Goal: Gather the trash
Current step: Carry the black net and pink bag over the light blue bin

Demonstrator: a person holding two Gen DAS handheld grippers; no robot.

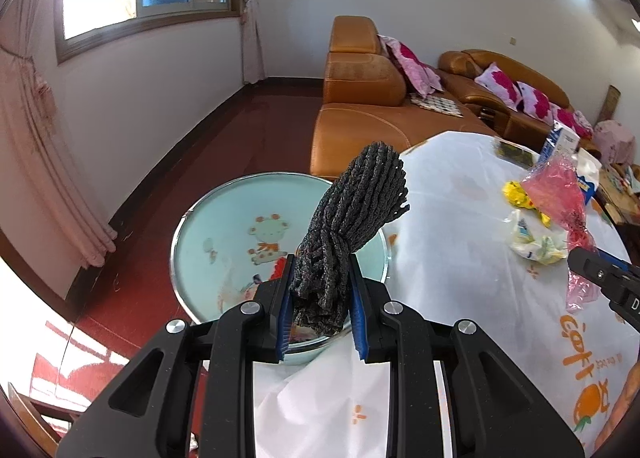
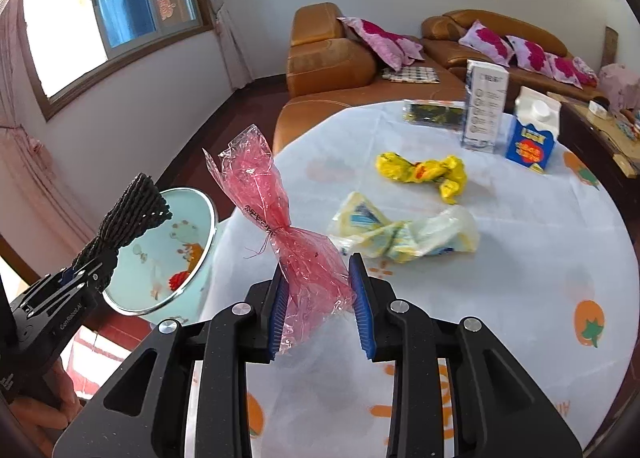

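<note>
My left gripper (image 1: 322, 290) is shut on a dark grey foam net sleeve (image 1: 356, 210) and holds it over the light blue basin (image 1: 208, 226) beside the table's left edge. The sleeve also shows in the right wrist view (image 2: 128, 214), above the basin (image 2: 200, 258). My right gripper (image 2: 320, 298) is shut on a pink cellophane wrapper (image 2: 280, 226), held above the table. The wrapper also shows in the left wrist view (image 1: 556, 194). A yellow wrapper (image 2: 432, 174) and a crumpled white and yellow plastic bag (image 2: 404, 234) lie on the table.
The table has a white cloth with orange prints (image 2: 520, 258). A tall white carton (image 2: 484, 106), a blue milk carton (image 2: 532, 134) and a dark packet (image 2: 434, 112) stand at its far side. Orange sofas (image 2: 332, 66) stand behind. Some red trash (image 2: 178, 280) lies in the basin.
</note>
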